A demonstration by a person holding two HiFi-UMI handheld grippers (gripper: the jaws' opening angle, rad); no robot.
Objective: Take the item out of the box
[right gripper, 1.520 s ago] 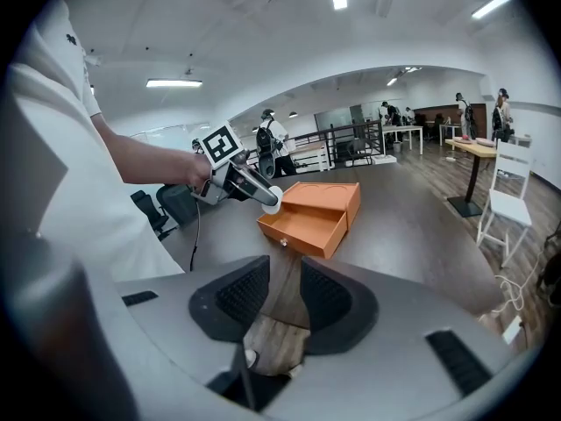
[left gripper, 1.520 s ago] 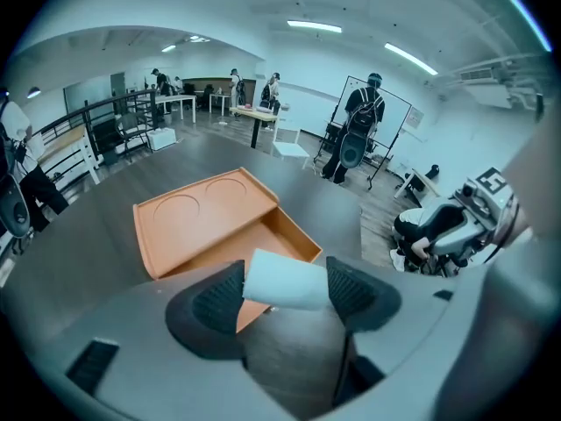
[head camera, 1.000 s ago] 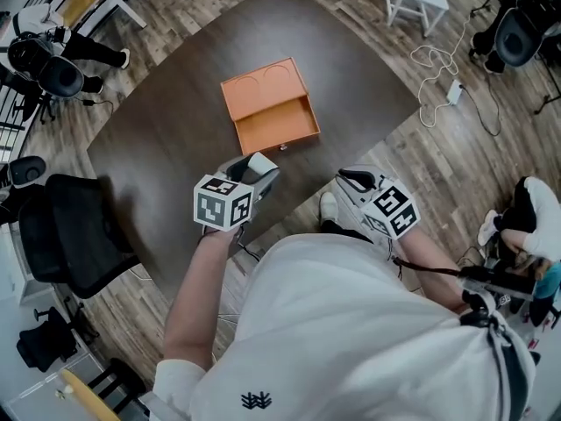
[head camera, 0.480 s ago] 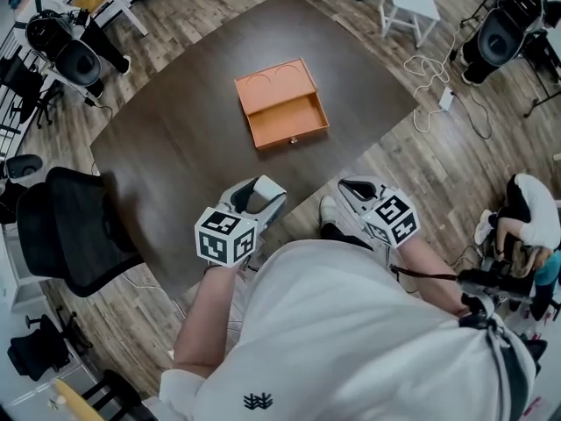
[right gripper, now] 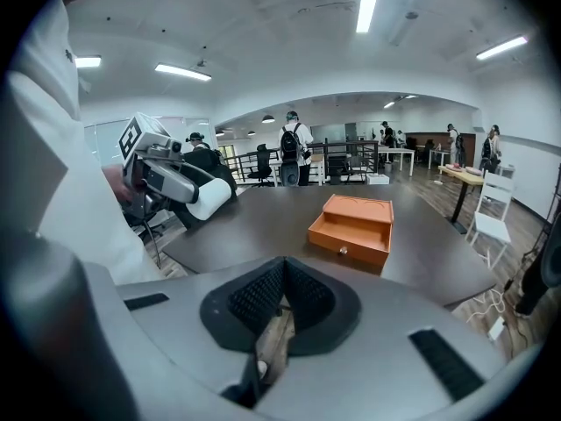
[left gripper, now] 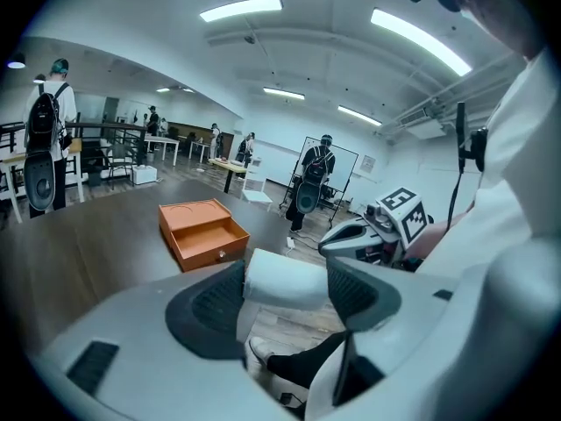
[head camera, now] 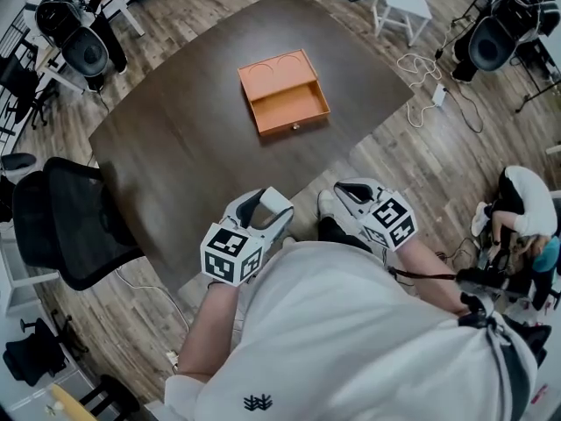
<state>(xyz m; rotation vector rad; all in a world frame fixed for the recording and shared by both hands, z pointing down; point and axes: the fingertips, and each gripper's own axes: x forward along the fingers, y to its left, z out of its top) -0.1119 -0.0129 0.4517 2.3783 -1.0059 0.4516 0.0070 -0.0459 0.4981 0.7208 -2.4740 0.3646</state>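
Note:
An orange box with its drawer pulled open and empty sits on the dark table; it also shows in both gripper views. My left gripper hangs off the table's near edge, close to my body, shut on a white roll that spans its pads. That roll is visible from the right too. My right gripper is beside it over the floor, its pads pressed together with nothing between them.
A black office chair stands at the table's left. A white chair and cables on the wooden floor lie beyond the far right corner. People with backpacks stand around the room's edges.
Both grippers have drawn back from the table toward my body. The left one has carried the white roll with it, so the box sits farther away.

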